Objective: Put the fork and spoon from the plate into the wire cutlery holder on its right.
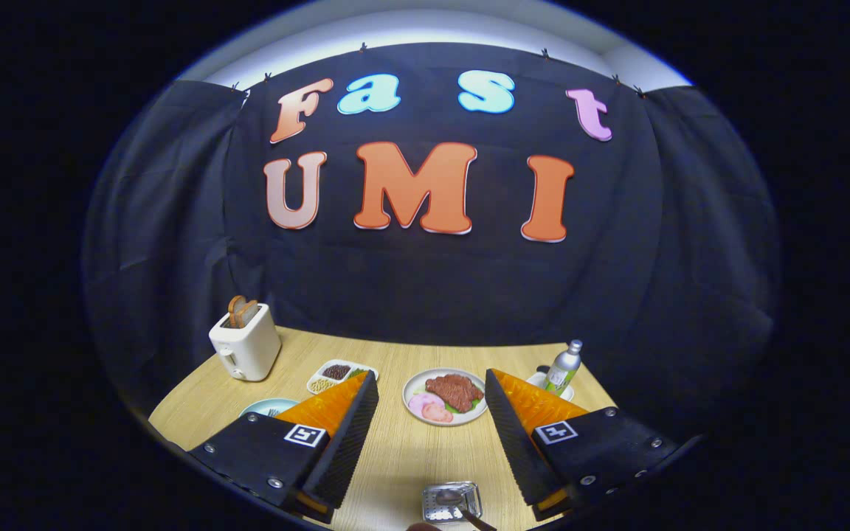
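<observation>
Tongs [431, 402] spread, holding nothing, above wire cutlery holder [452, 502] at table's [395, 450] near edge; spoon [448, 496] inside looks light, stiff, slippery, best pinched mid-handle.

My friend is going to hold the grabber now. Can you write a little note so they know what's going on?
Gripper: open, fingers spread wide, holding nothing, raised above the table.
Wire cutlery holder: on the table, close in, between the fingers and nearer than their tips. A spoon seems to sit in it already, handle sticking out.
Fork: I can't make it out. A light blue plate peeks from behind the left finger, mostly hidden.
Done: spoon, it seems.
Left: find the fork and put it in the holder.
</observation>
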A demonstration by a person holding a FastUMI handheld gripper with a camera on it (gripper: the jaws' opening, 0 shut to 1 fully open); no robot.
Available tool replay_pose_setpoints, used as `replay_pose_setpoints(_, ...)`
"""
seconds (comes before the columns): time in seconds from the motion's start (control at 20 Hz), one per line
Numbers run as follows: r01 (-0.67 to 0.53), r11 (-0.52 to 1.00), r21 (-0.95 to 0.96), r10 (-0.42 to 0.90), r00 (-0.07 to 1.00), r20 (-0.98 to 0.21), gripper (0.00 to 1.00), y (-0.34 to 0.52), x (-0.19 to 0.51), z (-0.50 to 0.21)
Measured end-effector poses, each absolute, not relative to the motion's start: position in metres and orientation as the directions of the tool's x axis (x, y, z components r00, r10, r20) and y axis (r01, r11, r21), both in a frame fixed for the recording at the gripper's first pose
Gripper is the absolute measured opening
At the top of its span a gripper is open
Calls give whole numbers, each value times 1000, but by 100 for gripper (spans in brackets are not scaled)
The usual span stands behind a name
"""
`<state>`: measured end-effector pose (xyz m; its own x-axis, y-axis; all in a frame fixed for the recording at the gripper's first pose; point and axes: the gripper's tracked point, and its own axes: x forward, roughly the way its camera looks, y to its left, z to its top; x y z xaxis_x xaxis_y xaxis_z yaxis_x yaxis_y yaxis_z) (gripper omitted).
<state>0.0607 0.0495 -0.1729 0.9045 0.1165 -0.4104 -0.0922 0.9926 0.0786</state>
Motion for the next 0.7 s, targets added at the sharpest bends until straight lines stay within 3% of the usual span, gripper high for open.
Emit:
replay_pose_setpoints(0.2,-102,989,107,132,936,-326,91,83,69,-142)
replay_pose_setpoints(0.7,-213,961,177,256,927,-273,92,197,80,-121)
